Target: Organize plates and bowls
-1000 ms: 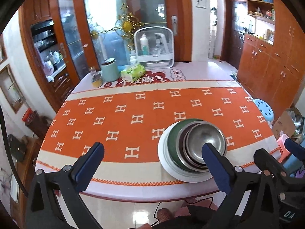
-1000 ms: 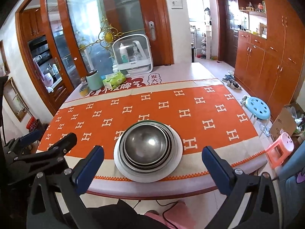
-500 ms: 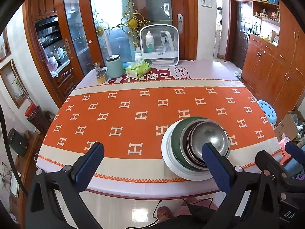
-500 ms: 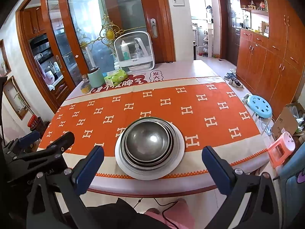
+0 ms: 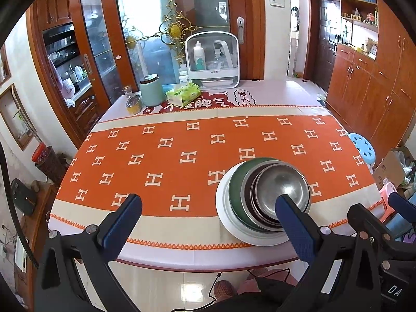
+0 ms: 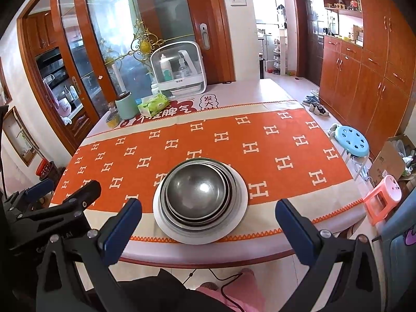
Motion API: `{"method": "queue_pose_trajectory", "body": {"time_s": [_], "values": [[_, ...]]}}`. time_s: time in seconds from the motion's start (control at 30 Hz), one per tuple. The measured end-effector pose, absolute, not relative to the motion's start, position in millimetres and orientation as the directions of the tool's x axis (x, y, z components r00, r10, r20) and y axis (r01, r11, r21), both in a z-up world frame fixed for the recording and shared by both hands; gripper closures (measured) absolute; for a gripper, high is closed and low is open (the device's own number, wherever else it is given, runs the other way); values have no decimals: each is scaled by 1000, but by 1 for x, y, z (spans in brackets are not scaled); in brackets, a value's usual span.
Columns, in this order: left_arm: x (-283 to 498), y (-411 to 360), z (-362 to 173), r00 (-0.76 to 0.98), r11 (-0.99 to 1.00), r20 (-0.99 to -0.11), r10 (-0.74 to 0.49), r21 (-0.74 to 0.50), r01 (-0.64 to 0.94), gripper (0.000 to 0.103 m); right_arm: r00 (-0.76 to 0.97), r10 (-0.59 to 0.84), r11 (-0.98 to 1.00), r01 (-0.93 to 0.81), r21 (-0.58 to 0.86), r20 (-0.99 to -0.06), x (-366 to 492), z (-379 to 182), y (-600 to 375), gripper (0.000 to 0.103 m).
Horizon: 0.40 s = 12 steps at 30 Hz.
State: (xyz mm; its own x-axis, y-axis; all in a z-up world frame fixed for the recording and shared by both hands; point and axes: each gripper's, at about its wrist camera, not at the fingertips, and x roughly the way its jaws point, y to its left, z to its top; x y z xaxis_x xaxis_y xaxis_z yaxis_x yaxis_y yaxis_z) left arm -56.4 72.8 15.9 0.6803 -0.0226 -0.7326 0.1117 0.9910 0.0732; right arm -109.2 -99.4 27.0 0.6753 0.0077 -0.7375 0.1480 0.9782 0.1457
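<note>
A wood-panelled dining room with glass cabinet doors holds a table covered by an orange cloth patterned with white H shapes. On the cloth, near the table's near edge, sits a stack of dishes: a round white plate at the bottom, a dark green bowl on it, then nested stainless-steel bowls — all mouths facing straight up. The stack is round, so it has no long axis to speak of. Far beyond the stack, at the table's back edge, stand a white clear-fronted storage case, a pale green canister and a green tissue pack.

The left gripper hangs over the near edge, left of the stack, jaws spread wide and empty. The right gripper faces the stack head-on — equally wide apart, touching nothing, the plate lying between its blue fingers in view.
</note>
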Motion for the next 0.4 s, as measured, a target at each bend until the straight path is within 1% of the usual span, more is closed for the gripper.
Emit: {"method": "queue_pose_trajectory", "body": {"time_s": [0.4], "values": [[-52,74,14,676,992,-736,-19,70,104,1,672,13,979,142,146,-741,-108,26,-99,0]]}}
